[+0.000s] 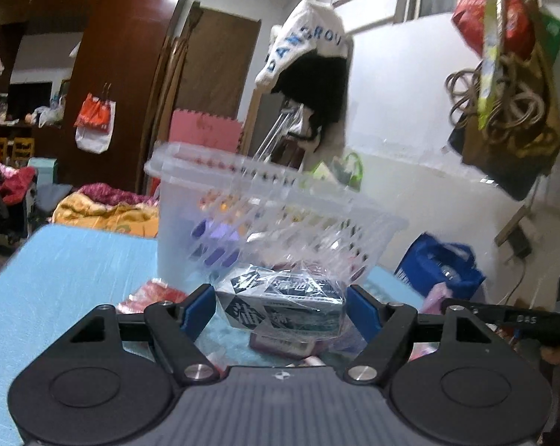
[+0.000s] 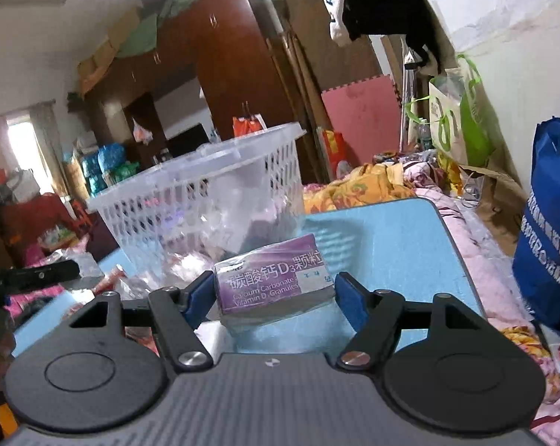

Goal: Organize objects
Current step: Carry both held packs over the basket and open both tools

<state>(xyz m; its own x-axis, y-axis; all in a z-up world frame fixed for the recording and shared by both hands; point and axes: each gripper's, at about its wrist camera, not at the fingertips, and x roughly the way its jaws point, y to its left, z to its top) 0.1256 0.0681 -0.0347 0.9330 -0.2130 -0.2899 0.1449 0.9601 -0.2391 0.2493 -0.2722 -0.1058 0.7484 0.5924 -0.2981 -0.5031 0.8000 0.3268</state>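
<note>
My left gripper is shut on a black-and-white box wrapped in clear plastic, held just above the blue table. A clear slotted plastic basket stands right behind it. My right gripper is shut on a purple box of calcium carbonate granules, held over the blue table. The same basket stands to its left and behind. The tip of the right gripper shows at the right edge of the left wrist view.
Red and pink packets and a dark red box lie on the table under the left gripper. A blue bag stands at the right. Bedding lies beyond the table's far edge.
</note>
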